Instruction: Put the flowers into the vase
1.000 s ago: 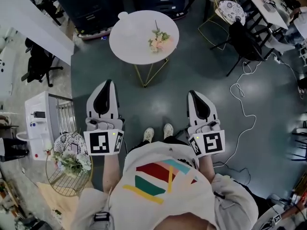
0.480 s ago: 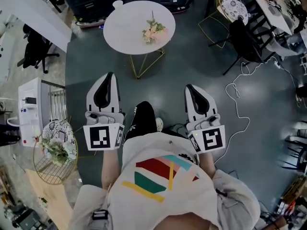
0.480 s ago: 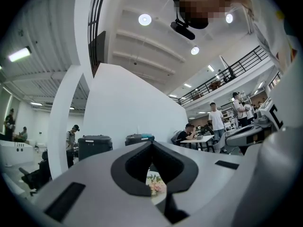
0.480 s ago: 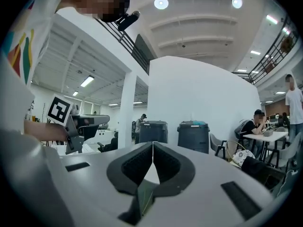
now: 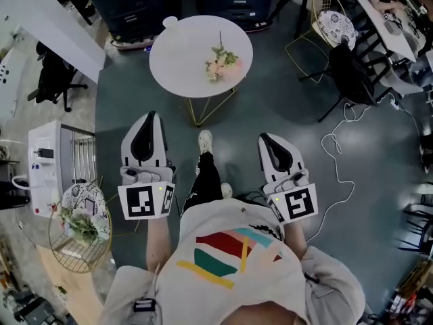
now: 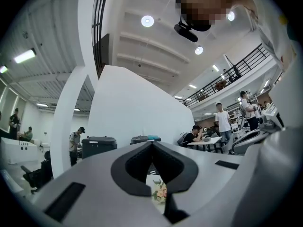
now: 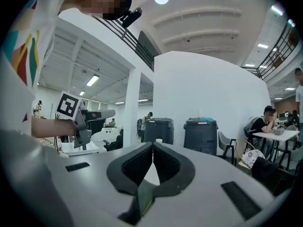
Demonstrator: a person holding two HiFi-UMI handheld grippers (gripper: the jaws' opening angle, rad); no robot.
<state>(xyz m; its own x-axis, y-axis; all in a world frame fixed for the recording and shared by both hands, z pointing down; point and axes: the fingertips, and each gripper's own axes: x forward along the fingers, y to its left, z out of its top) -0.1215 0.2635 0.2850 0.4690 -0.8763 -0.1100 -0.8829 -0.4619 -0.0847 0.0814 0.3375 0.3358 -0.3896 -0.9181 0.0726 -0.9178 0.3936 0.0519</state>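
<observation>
**Head view, near to far.** The left hand-held gripper (image 5: 151,116) and the right hand-held gripper (image 5: 264,138) are carried side by side, at 10 and 2 o'clock of the person's torso. Each has its jaws pressed together on nothing.

Between them one leg (image 5: 203,175) now strides forward, where a second ago both shoes stood together. The round white desk (image 5: 183,59) at 12 o'clock has hardly grown in the view. This is read as the early part of an approach on foot: no flower is within reach, and the task proper is not begun.

The flowers (image 5: 222,64) lie on the desk, right of its centre. A small white vessel (image 5: 170,22), possibly the vase, stands at the desk's far rim at 11 o'clock, well apart from them.

**Gripper views.** The left gripper view shows the flowers through the gap beneath its closed tips, but not the vessel. The right gripper view shows the vessel, and the left hand-held gripper off at 9 o'clock, but no flowers can be made out.
</observation>
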